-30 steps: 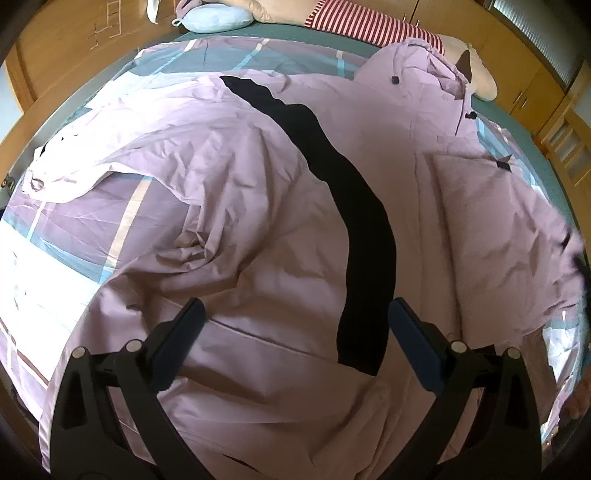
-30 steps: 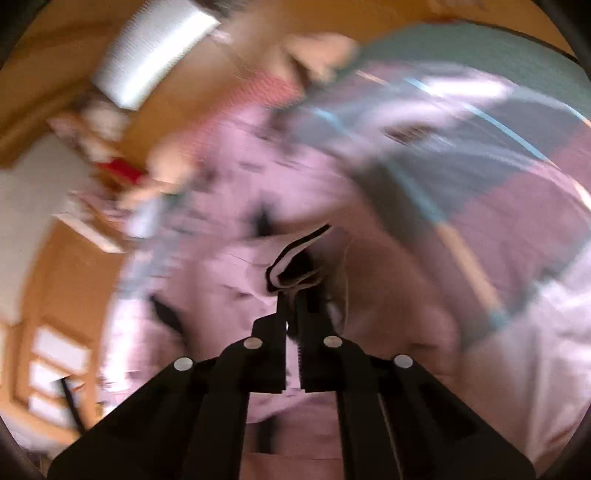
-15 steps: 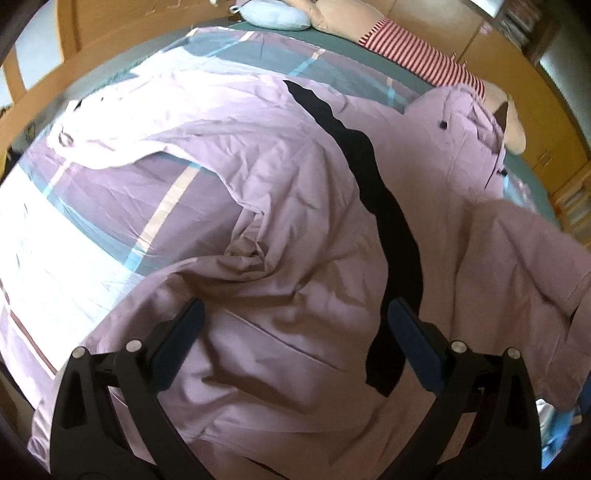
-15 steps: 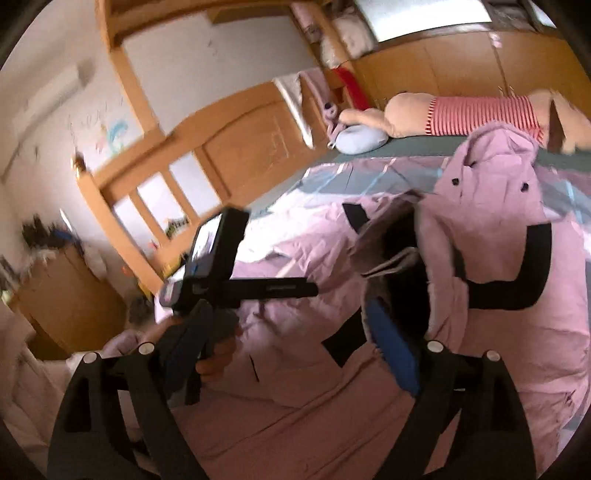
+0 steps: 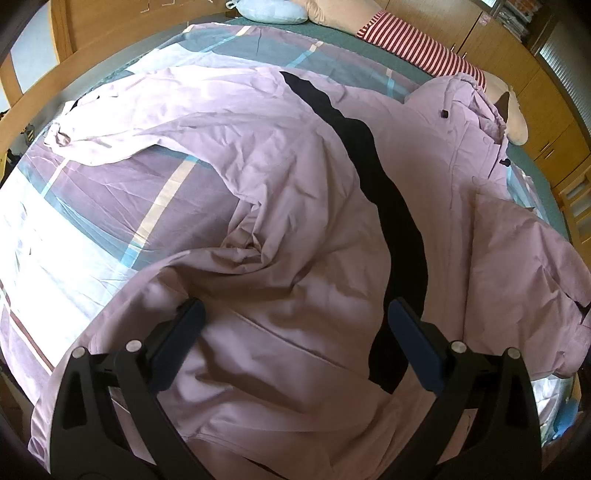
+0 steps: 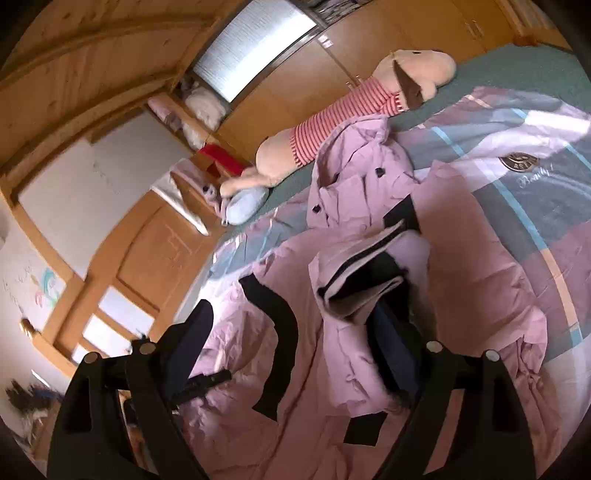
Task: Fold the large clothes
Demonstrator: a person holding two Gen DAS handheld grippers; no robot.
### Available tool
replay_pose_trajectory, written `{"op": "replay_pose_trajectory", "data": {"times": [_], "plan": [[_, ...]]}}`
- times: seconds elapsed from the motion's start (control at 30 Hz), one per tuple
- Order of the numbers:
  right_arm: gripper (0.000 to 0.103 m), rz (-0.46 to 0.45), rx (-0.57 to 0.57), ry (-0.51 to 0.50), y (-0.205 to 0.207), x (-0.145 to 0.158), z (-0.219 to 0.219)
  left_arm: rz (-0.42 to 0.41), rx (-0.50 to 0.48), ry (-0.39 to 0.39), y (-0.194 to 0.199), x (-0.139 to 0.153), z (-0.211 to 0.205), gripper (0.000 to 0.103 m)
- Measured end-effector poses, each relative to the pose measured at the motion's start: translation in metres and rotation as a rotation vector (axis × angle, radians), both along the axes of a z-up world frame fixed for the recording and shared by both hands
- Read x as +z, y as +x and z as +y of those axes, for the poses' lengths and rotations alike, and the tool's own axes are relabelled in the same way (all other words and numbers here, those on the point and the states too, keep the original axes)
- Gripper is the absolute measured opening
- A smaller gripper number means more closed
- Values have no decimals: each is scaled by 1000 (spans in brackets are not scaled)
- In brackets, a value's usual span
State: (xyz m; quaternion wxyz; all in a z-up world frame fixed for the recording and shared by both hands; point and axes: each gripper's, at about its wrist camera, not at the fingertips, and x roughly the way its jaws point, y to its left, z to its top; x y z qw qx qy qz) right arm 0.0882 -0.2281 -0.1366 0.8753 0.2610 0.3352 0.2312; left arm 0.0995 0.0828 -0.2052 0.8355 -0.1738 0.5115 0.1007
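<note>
A lilac jacket (image 5: 295, 184) with a black stripe (image 5: 388, 206) lies spread on the bed, its hood (image 5: 465, 107) at the far end. One sleeve (image 5: 129, 122) stretches out to the left. The other sleeve (image 5: 517, 266) is folded in over the body. My left gripper (image 5: 295, 314) hovers open above the jacket's lower part, nothing between its fingers. My right gripper (image 6: 295, 317) has wide jaws that are closing. The folded sleeve's cuff (image 6: 354, 280) rests against its right finger (image 6: 391, 343), not pinched.
A plaid bedcover (image 5: 110, 206) lies under the jacket. A plush toy in a red striped shirt (image 6: 351, 110) and a pale blue pillow (image 6: 245, 203) lie along the far side. A wooden bed frame (image 6: 155, 236) and wardrobes (image 6: 388, 33) surround the bed.
The right gripper, shut on the sleeve cuff a second ago, has let go and stands wide. The sleeve now lies folded over the jacket's right side. The left gripper stays open and has rolled slightly.
</note>
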Motion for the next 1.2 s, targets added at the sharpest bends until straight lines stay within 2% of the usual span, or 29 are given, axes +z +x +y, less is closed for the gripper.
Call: {"op": "replay_pose_trajectory", "data": {"times": [0.03, 0.07, 0.1, 0.13, 0.17, 0.23, 0.27, 0.3, 0.33, 0.37, 0.4, 0.43, 0.47, 0.53, 0.6, 0.77, 0.87, 0.93, 1.0, 1.2], "plan": [[69, -2, 18, -24, -1, -1, 4, -5, -5, 1, 0, 1, -1, 101], [54, -8, 44, -54, -1, -1, 14, -9, -11, -1, -1, 1, -3, 101], [35, -16, 65, -75, -5, 0, 17, -13, -16, -2, -1, 2, -4, 101], [26, -24, 95, -92, -8, 1, 23, -19, -27, -3, -1, 3, -7, 101], [18, -38, 174, -79, -12, 3, 36, -24, -37, -2, -1, 4, -9, 101], [18, -71, 350, -37, -28, 12, 61, -33, -46, 9, -2, 7, -12, 101], [18, -123, 491, -75, -44, 21, 87, -37, -43, 24, -2, 9, -12, 101], [24, -165, 569, -129, -57, 28, 104, -39, -37, 35, -2, 10, -11, 101], [34, -213, 643, -204, -73, 34, 123, -43, -23, 45, -2, 11, -8, 101], [60, -256, 692, -257, -87, 38, 136, -44, -6, 44, -2, 12, -4, 101], [65, -286, 718, -267, -95, 40, 141, -39, 15, 43, -2, 11, 0, 101], [65, -301, 739, -264, -99, 42, 143, -39, 33, 20, -2, 10, 6, 101], [65, -299, 741, -259, -98, 43, 142, -43, 45, -23, -3, 9, 13, 101], [66, -263, 668, -242, -82, 40, 127, -56, 63, -65, -4, 11, 20, 101], [80, -179, 537, -225, -59, 28, 105, -84, 83, -110, -8, 15, 25, 101], [81, 120, 163, -152, -3, -15, 35, -179, 107, -186, -19, 30, 31, 101], [81, 225, 19, -119, 5, -36, 4, -206, 70, -235, -19, 34, 29, 101], [81, 284, -12, -62, 8, -49, -10, -207, 45, -256, -19, 36, 25, 101], [81, 306, -8, -62, 8, -53, -9, -215, 24, -257, -19, 38, 21, 101], [81, 274, 71, -215, 9, -53, 21, -227, 7, -274, -22, 39, 18, 101]]}}
